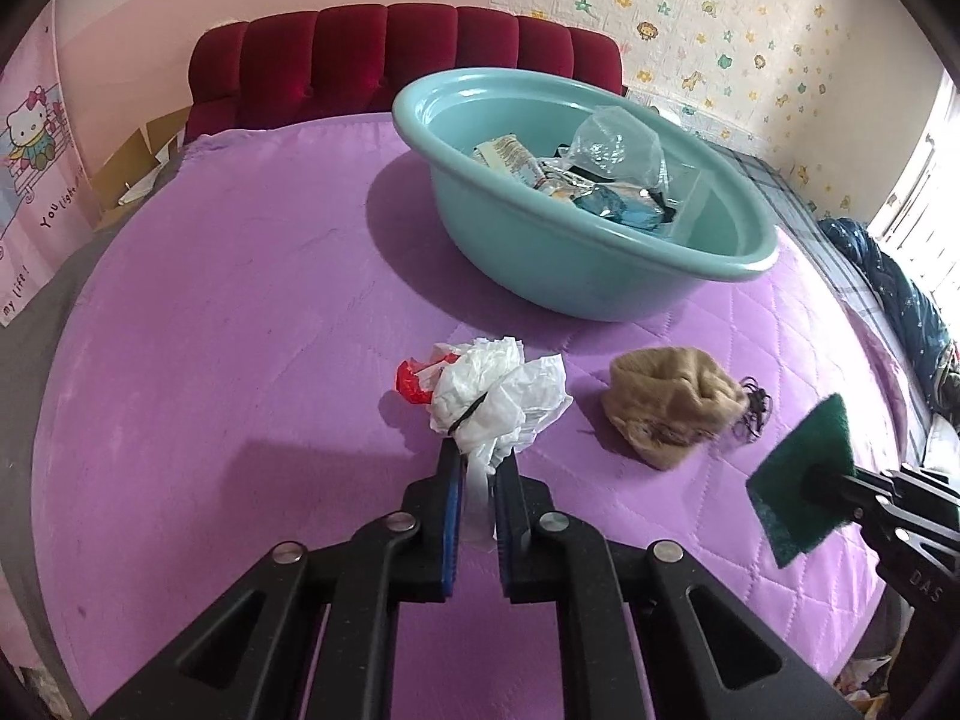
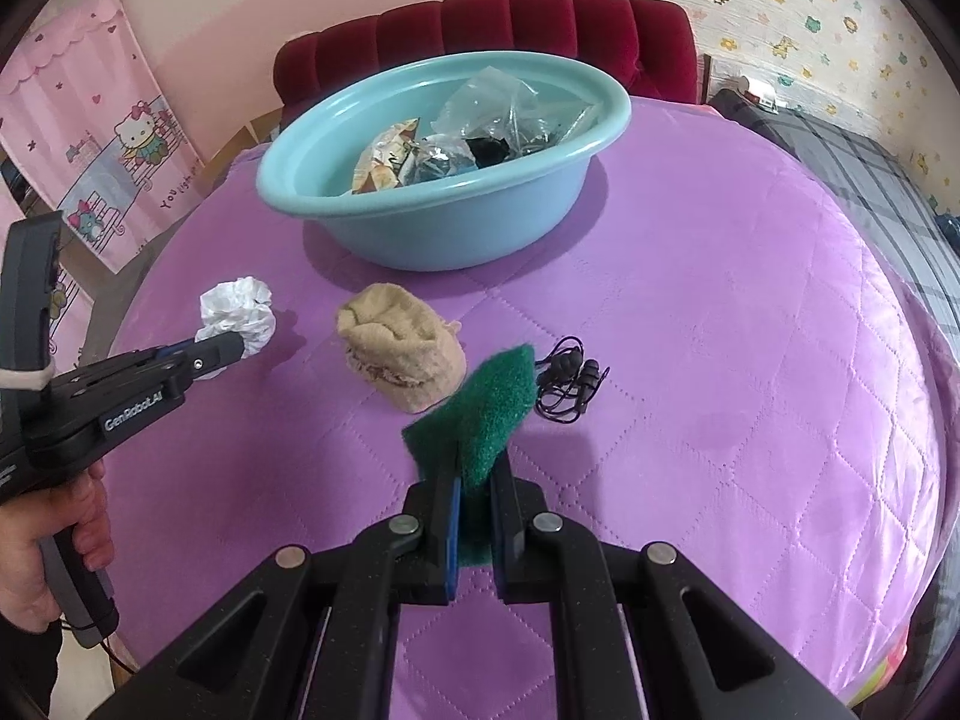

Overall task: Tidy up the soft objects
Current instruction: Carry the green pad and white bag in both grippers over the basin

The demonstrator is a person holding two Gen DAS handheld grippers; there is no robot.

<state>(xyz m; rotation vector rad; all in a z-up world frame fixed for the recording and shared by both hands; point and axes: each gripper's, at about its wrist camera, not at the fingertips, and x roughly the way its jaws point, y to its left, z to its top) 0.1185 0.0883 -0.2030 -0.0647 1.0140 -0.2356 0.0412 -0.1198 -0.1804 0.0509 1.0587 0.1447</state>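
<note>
My left gripper (image 1: 478, 461) is shut on a crumpled white plastic bag (image 1: 498, 393), held just above the purple quilt; the same white plastic bag (image 2: 239, 313) shows at the tips of that left gripper (image 2: 231, 345) in the right wrist view. A red scrap (image 1: 411, 383) sits against the bag's left side. My right gripper (image 2: 477, 471) is shut on a green scouring pad (image 2: 486, 414), and the green scouring pad (image 1: 804, 480) appears at the right edge of the left wrist view. A balled beige sock (image 1: 666, 402) (image 2: 402, 360) lies between the two grippers.
A teal basin (image 1: 600, 276) (image 2: 432, 228) holding wrappers and clear plastic stands farther back on the purple quilt (image 1: 240, 300). Black earphones (image 2: 570, 378) lie right of the sock. A red headboard (image 1: 408, 54) backs the bed. A hand (image 2: 54, 546) grips the left tool's handle.
</note>
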